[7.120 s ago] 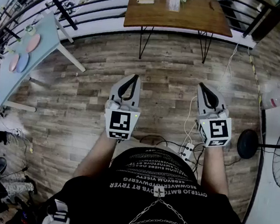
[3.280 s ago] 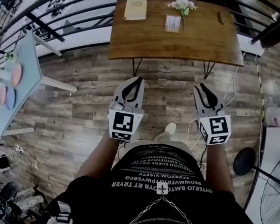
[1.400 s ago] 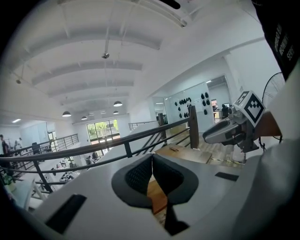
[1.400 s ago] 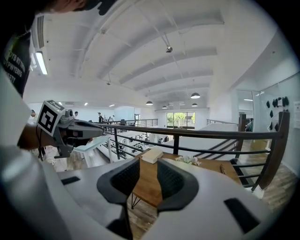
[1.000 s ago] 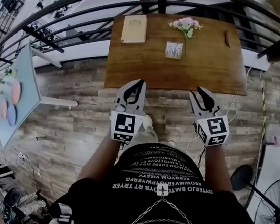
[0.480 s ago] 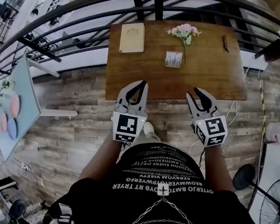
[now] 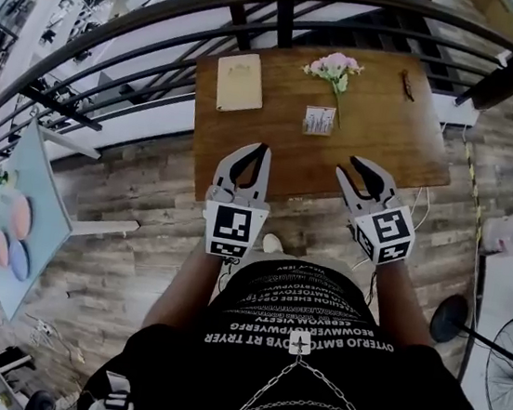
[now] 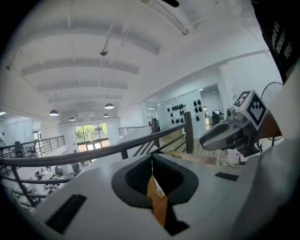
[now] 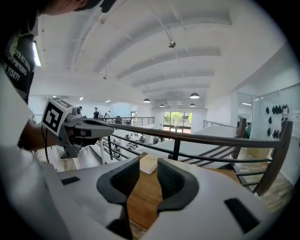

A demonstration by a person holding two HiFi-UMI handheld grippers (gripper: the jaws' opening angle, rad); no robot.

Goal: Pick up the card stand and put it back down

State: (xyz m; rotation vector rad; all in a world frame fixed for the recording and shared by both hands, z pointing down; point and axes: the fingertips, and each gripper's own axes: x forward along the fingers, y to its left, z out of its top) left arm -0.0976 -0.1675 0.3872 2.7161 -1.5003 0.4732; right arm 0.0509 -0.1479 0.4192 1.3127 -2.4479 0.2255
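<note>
Rows of white capitals run across my black shirt at the bottom centre of the head view, upside down from here (I cannot spell out any row with confidence). The card stand, upper centre, bears print too small to read.

Right gripper is holding its jaws apart, with nothing sitting between the pads. The wooden table is showing through the gap and running away toward a black railing. A cream notebook is lying flat near the table's far edge, just below the rail. Off to the left, the left gripper is hovering about level, its marker cube facing the camera and a forearm trailing behind. Ceiling lamps are glowing beyond.
</note>
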